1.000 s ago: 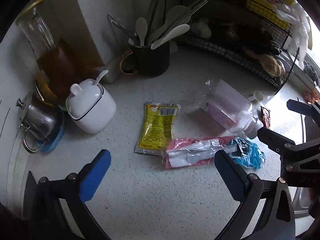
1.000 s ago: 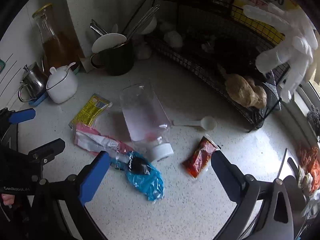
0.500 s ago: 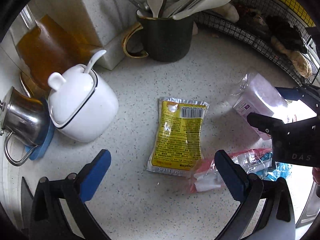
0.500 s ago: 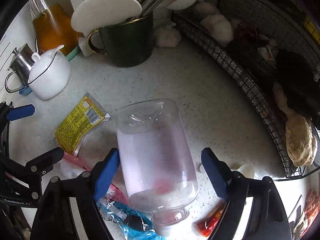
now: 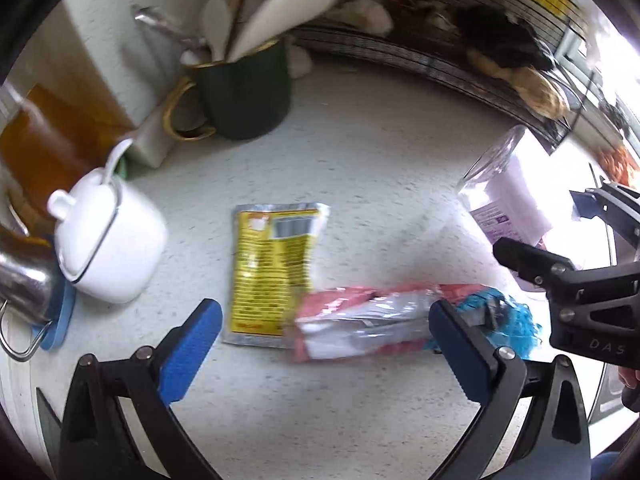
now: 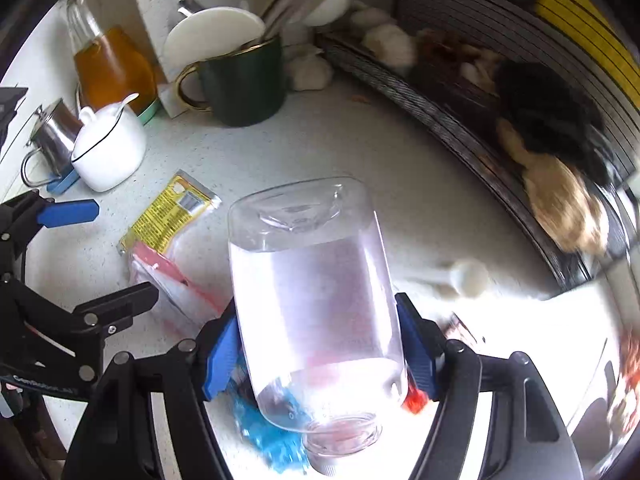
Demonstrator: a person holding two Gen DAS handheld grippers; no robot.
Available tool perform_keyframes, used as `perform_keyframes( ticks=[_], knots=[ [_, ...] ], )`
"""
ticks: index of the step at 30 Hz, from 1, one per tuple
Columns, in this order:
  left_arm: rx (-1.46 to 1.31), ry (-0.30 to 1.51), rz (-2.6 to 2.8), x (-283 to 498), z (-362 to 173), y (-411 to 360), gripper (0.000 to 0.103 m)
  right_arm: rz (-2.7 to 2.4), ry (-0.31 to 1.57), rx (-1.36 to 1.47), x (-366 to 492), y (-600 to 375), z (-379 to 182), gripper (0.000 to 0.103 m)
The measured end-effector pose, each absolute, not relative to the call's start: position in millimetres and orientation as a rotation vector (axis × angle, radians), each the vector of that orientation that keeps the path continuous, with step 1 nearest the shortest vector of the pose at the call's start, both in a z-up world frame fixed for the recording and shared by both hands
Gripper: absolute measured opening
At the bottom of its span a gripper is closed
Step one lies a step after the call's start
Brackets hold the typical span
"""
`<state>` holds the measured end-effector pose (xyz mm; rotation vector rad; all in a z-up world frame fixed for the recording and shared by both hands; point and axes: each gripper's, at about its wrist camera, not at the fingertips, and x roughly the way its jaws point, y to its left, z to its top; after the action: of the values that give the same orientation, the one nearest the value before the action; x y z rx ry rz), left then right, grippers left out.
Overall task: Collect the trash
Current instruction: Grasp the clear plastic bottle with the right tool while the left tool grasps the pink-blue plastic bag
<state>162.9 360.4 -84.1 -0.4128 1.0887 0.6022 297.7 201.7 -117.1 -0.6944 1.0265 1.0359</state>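
Right wrist view: a clear plastic bottle is pinched between the blue pads of the right gripper, its cap end pointing back toward the camera. The bottle is lifted off the counter. Under the bottle, a blue wrapper is seen. To the bottle's left, a pink and white wrapper and a yellow packet are laid flat. The left gripper is spread wide above these, with nothing held. Behind the bottle, a dark green mug is stood.
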Motion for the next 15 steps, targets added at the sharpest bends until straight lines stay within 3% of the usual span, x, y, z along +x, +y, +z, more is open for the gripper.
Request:
perform_keyframes(
  ticks=[15],
  knots=[
    [-0.33, 1.166, 0.412, 209, -84, 288, 0.102, 0.846, 1.096, -0.591, 310, 121, -113, 0.069]
  ],
)
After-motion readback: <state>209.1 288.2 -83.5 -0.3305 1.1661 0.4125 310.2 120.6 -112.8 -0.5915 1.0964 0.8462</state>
